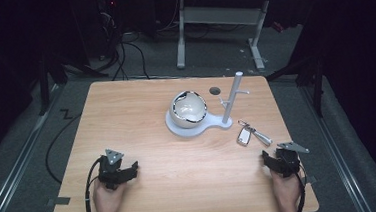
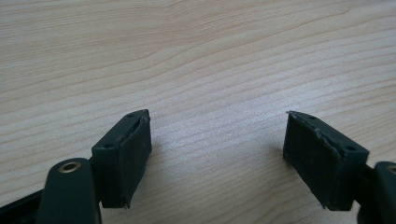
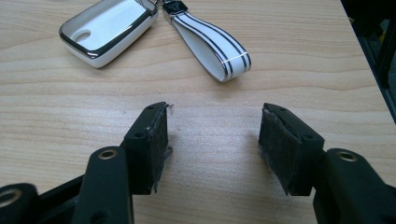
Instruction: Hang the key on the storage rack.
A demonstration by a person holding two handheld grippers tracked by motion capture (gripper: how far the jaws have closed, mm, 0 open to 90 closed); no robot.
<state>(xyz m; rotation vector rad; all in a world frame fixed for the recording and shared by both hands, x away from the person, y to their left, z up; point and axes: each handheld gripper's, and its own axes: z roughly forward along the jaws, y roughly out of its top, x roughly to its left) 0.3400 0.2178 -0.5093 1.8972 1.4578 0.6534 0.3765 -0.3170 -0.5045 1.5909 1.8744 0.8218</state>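
Note:
A white and silver car key fob with a white striped strap lies on the wooden table at the right. A short way nearer the table's front edge than the fob, my right gripper rests low over the table, jaws open with bare wood between them. Near the front left, my left gripper also rests on the table, its jaws wide open and empty. A white stand holds a cream bowl and an upright post with pegs.
A round cable hole sits in the table top behind the stand. Cables trail from both grippers over the front edge. Dark floor, cables and another desk's legs lie beyond the table's far edge.

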